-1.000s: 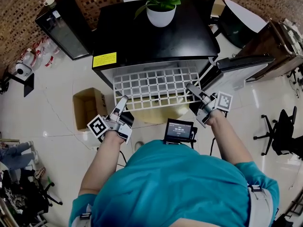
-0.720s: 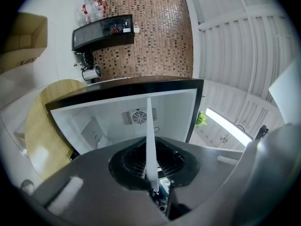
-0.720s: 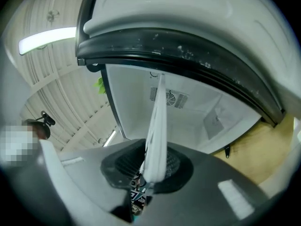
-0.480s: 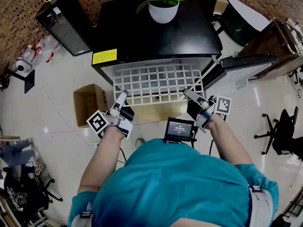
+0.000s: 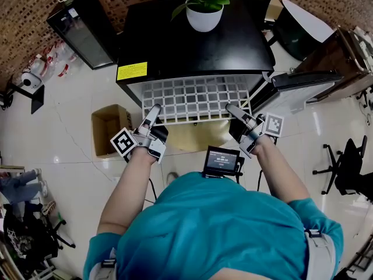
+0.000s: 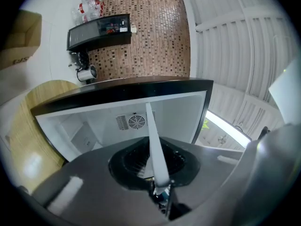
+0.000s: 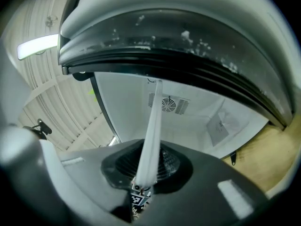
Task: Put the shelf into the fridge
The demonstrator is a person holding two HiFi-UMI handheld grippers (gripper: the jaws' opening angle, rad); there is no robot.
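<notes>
A white wire-grid shelf (image 5: 195,100) lies flat, its far part inside the open black fridge (image 5: 192,45). My left gripper (image 5: 154,112) is shut on the shelf's near left corner. At the near right corner my right gripper (image 5: 233,111) is shut on it too. In the left gripper view the shelf (image 6: 154,145) shows edge-on as a white bar running from the jaws into the white fridge cavity (image 6: 103,121). The right gripper view has the same: shelf edge (image 7: 151,135) pointing at the rear fan grille (image 7: 169,105).
A potted plant (image 5: 204,7) stands on the fridge top. The open fridge door (image 5: 297,86) swings out to the right. A cardboard box (image 5: 108,130) sits on the floor at left, and a small screen (image 5: 221,159) hangs at the person's chest. Another black cabinet (image 5: 81,31) stands far left.
Both grippers have pushed forward with the shelf. More of the grid now lies under the fridge's top edge than a second ago.
</notes>
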